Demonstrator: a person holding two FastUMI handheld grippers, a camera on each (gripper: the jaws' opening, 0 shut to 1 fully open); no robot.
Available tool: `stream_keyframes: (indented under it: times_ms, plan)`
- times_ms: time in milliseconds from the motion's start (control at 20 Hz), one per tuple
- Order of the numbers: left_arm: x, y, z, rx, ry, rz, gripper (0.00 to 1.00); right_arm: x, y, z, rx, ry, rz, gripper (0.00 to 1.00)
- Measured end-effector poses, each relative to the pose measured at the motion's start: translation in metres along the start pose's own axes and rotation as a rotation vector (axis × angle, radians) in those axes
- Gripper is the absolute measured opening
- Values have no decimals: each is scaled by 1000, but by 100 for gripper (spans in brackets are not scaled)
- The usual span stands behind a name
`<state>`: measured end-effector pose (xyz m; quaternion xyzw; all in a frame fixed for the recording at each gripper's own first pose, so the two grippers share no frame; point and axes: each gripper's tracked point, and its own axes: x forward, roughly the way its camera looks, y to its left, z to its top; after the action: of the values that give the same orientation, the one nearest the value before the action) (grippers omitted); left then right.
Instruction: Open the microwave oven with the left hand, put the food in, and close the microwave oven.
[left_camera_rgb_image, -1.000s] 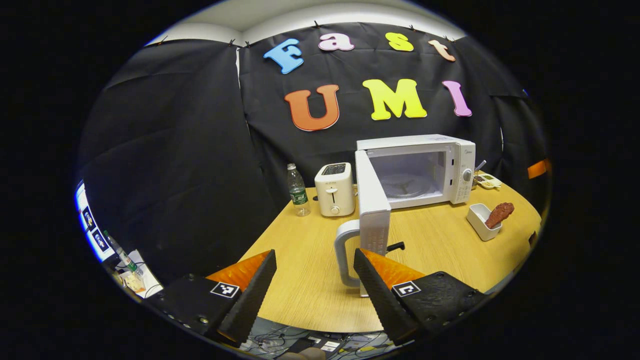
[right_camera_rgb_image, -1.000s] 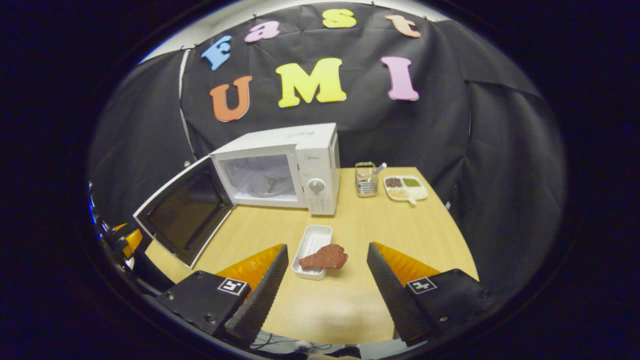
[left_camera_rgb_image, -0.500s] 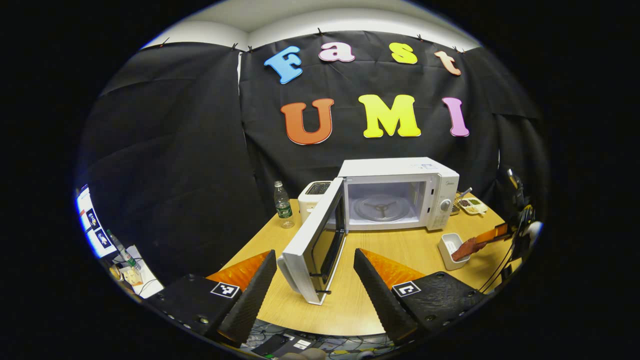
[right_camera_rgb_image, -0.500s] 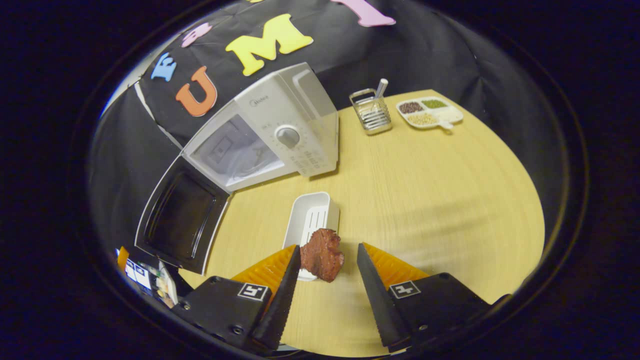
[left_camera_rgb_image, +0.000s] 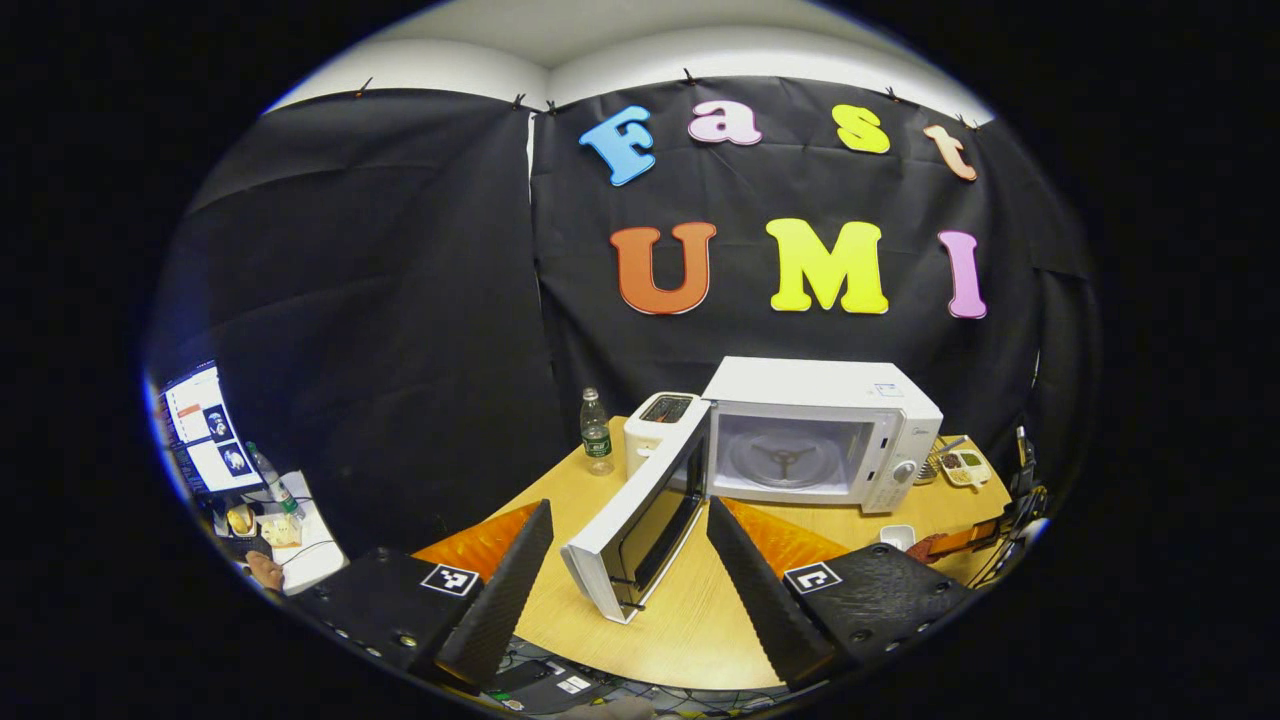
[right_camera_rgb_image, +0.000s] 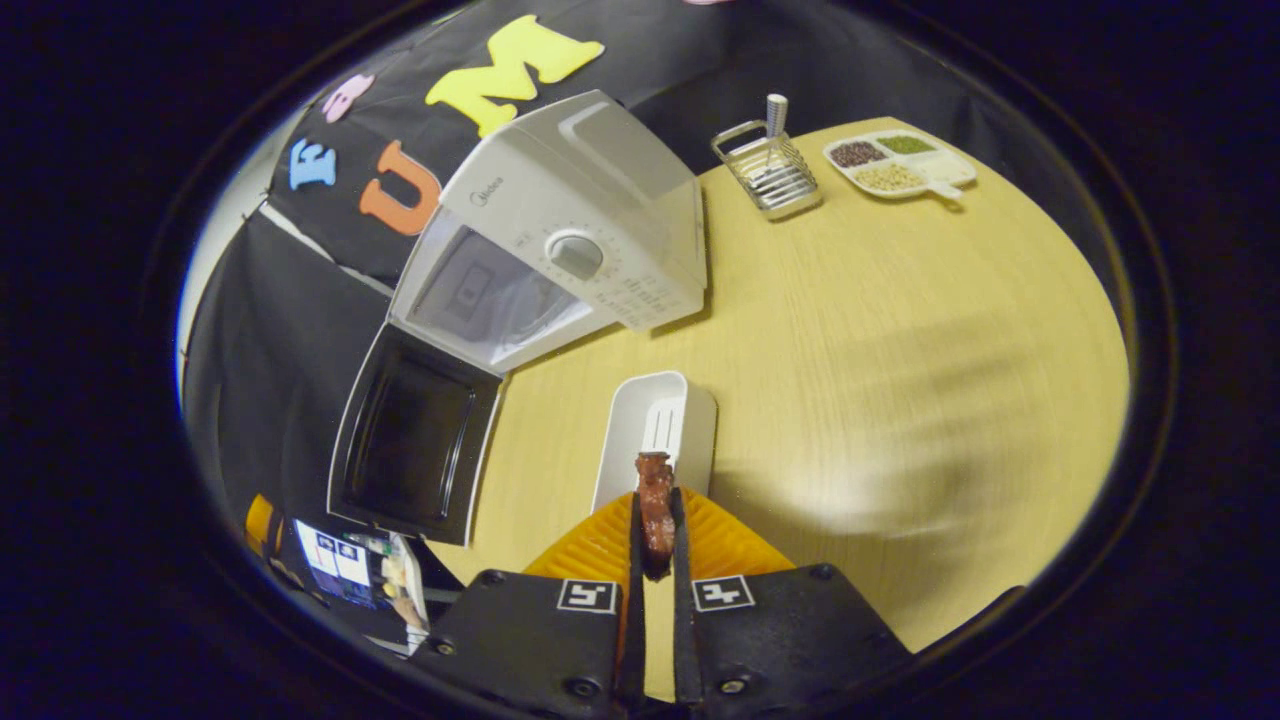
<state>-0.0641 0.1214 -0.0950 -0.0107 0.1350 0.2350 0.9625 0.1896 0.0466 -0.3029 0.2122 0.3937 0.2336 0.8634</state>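
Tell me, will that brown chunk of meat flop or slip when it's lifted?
Probably not much: the meat, pinched between the right gripper, juts out over the white tray without visibly drooping, so it looks fairly stiff. It seems small and light. Whether it's slippery, I can't tell.

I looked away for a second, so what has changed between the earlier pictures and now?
The right gripper came down over the white tray and its fingers closed on the piece of meat, which had been lying there untouched. The left gripper, fingers open, drew back from the microwave door. The door stays open, and the microwave has not moved.
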Motion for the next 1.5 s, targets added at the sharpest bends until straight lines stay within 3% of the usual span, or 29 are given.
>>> stream_keyframes:
  times_ms: [250,500,700,900,1050,1350,1500]
  plan:
    - [3,14,2,21,-33,-5,95,-30,51,34,-210,-68,-1,14]
    - [11,15,4,83,-67,-144,95,-33,119,60,-243,-206,-23,13]
    - [17,23,-3,142,-61,-254,95,2,178,71,-166,-328,9,14]
    - [18,36,-14,190,-73,-320,95,53,209,85,-72,-470,13,13]
    - [21,47,-31,186,-46,-352,95,102,219,92,6,-561,-26,14]
    - [45,81,-49,216,-24,-306,95,198,221,130,349,-687,-10,13]
    - [61,96,-49,205,-21,-289,95,237,216,149,368,-692,-27,13]
